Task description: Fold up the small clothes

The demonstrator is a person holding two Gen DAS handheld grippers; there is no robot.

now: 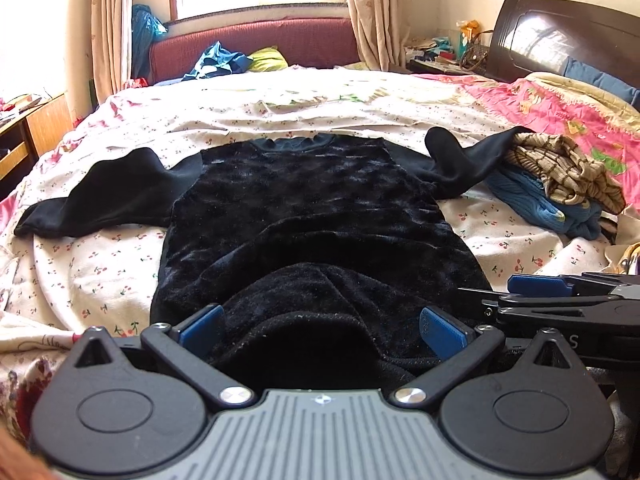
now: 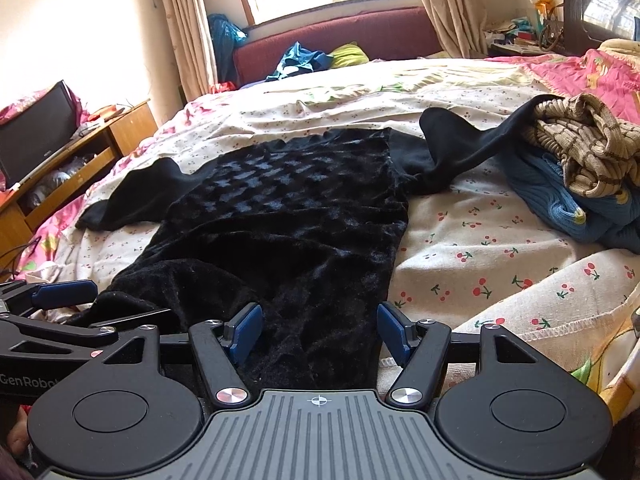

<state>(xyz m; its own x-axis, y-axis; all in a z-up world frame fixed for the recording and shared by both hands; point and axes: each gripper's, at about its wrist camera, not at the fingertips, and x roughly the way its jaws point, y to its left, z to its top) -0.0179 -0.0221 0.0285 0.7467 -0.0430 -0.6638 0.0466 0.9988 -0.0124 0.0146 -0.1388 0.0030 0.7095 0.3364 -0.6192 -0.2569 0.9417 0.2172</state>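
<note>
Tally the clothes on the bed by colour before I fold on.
Black: 1, the top spread flat
Blue: 1, the knit in the pile at right
Tan checked: 1, the knit on top of the blue one
Total: 3

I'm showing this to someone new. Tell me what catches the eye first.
A black velvet top lies spread flat in the middle of the bed, sleeves out to both sides. Both claws sit open at its near hem, the left claw and the right claw, with fabric between their pads. A heap of clothes lies at the right sleeve's end.
</note>
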